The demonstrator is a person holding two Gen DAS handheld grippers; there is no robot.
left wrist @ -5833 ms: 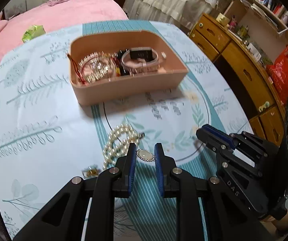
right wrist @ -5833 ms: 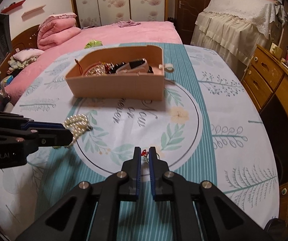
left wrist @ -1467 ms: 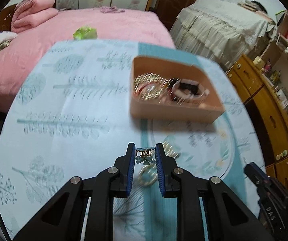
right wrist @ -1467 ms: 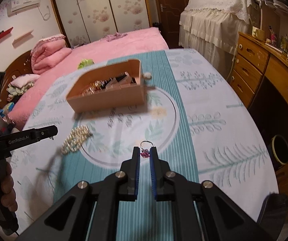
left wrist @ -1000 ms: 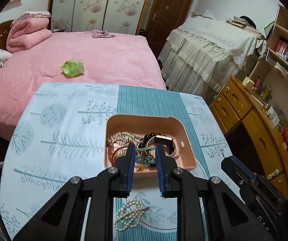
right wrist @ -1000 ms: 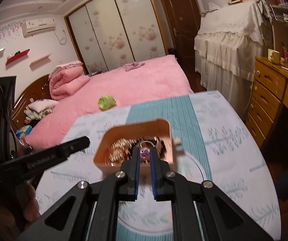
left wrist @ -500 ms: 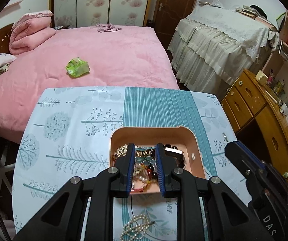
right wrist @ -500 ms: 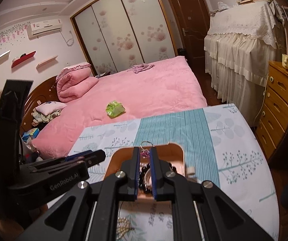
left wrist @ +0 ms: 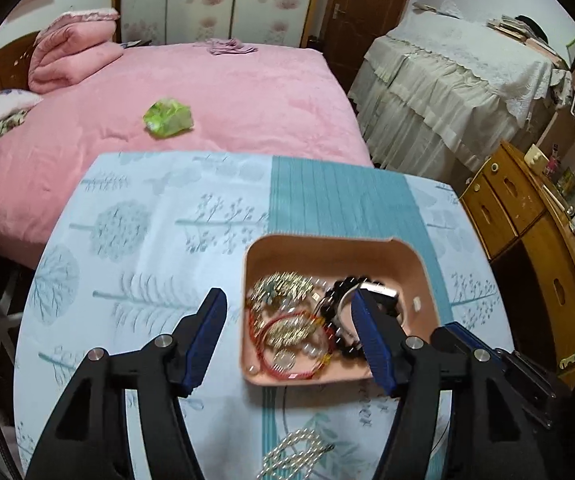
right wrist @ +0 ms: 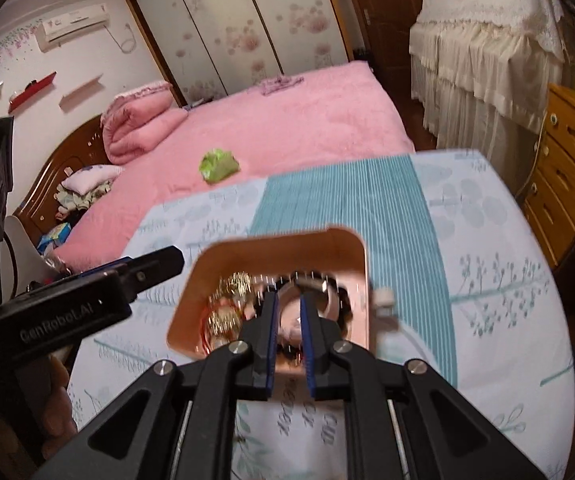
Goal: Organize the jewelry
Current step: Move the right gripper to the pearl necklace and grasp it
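- Over the peach-pink rounded plastic tray point(left wrist: 333, 250), both grippers hang above the floral blue tablecloth point(left wrist: 147, 240).
- Left gripper point(left wrist: 287, 332): jaws spread wide, nothing between them.
- Right gripper point(right wrist: 287, 320): jaws parted by a narrow gap; view blurred, can't tell whether anything is still pinched.
- Tray contents: gold sparkly bangle point(left wrist: 281, 286) far left, red cord bracelet point(left wrist: 291, 340) near left, black bead bracelet point(left wrist: 337, 312) and a watch-like piece on the right.
- White pearl strand point(left wrist: 295, 456) lies on the cloth, near side of the tray, well outside it. Likely next pick.
- Tray long axis runs left-right; pearl strand runs diagonally, near-left to far-right.
- Risks: strand is limp and slippery, so a pinch on one bead may let it slide out or trail over the tray's near wall.
- Lowering fingers into the pile could snag the red cord.
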